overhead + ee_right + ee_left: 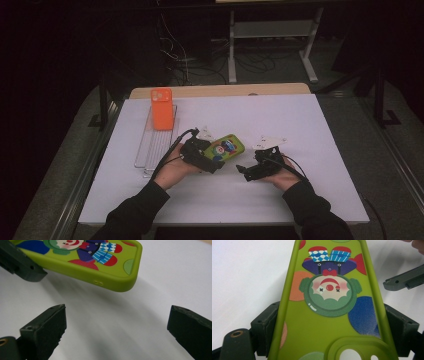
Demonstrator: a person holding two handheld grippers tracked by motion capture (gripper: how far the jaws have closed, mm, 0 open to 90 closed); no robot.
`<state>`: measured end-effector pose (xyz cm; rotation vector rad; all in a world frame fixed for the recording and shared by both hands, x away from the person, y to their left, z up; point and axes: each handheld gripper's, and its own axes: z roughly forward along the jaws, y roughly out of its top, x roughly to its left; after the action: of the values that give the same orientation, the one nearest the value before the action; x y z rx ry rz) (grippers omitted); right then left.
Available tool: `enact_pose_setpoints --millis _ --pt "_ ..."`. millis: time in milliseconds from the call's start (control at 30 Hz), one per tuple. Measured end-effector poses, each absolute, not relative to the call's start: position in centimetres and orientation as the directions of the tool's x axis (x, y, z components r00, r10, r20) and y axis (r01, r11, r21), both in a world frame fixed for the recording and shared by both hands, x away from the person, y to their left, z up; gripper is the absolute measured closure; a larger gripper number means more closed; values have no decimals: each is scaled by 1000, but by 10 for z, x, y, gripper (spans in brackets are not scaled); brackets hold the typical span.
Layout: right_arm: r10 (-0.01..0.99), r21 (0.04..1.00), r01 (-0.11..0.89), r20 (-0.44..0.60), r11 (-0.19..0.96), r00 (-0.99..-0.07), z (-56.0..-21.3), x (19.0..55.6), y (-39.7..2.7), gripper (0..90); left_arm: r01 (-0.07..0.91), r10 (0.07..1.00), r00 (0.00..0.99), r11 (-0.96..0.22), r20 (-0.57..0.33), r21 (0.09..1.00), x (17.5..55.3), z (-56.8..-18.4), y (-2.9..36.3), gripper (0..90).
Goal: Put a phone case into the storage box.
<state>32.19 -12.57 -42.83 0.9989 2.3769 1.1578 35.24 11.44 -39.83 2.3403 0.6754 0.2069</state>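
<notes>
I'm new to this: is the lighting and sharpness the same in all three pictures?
High view: bright white table, dark surroundings. Left gripper view: green phone case evenly lit, sharp. Right gripper view: the case throws a soft shadow; nearest gripper parts slightly blurred.

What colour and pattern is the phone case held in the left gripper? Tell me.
The phone case is lime green with a clown and coloured dots, best seen in the left gripper view.
</notes>
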Motion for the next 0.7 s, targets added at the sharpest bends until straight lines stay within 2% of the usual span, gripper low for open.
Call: enact_pose_setpoints --millis 333,567,700 --pt "667 768 313 -193 559 -719 -426 314 -119 16 405 515 857 -636 -28 657 352 -399 114 151" --pt "618 732 188 -377 655 -690 -425 309 -116 16 403 514 857 -634 -30 660 352 -399 114 151" --pt "593 713 145 -432 686 -680 -426 305 -113 16 396 505 863 -646 -23 652 352 -398 114 151"
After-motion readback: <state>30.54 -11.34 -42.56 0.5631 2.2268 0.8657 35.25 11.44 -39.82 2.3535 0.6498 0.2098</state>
